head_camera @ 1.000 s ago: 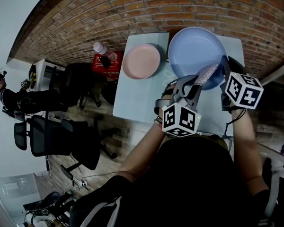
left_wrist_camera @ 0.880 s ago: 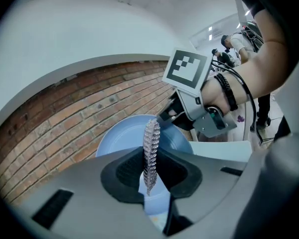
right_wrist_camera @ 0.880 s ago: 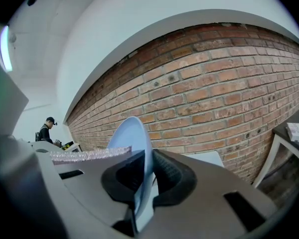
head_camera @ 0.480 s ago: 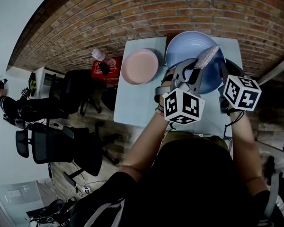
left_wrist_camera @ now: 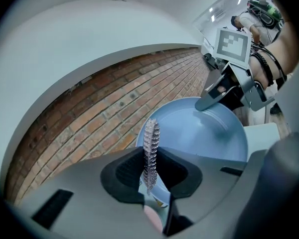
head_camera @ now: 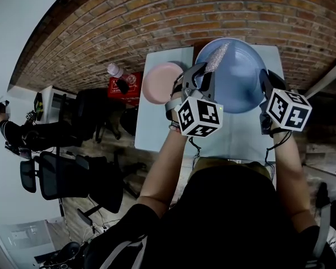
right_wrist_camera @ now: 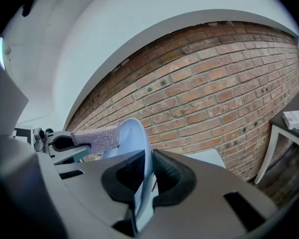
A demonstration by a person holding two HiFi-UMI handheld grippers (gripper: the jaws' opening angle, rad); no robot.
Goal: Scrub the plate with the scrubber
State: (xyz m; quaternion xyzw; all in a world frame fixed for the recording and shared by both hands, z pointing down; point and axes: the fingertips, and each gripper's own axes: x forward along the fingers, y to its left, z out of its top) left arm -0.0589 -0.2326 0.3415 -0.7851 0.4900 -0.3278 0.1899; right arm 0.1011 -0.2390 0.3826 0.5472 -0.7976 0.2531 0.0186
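Brick wall (head_camera: 157, 15) at the back, pale counter (head_camera: 157, 128) against it. Office chairs (head_camera: 73, 178) stand on the floor far left, and a bottle (head_camera: 115, 70) sits on a red box (head_camera: 126, 86) beside the counter. A pink plate (head_camera: 157, 83) lies at the counter's left, untouched.

Just right of it, the left gripper (head_camera: 204, 74) is clamped tight on the scrubber (head_camera: 218, 55), a silvery strip that sticks out past the jaws. Its far end sits on the upper-left part of the blue plate (head_camera: 241, 83) and seems to touch the face. The blue plate is over the far end of the counter, near the wall. The right gripper (head_camera: 266, 83) holds it by the right rim, jaws narrow with the rim pinched between the pads.

Change: a second ago the scrubber was at the plate's near-right edge, close to the right gripper. Now it is across at the far-left side. The left gripper swept over the face, while the plate and right gripper barely moved.

Judgement: a scrub stroke is under way and the task is mid-way. A return pass likely comes next, and the rim grip must hold against the push.
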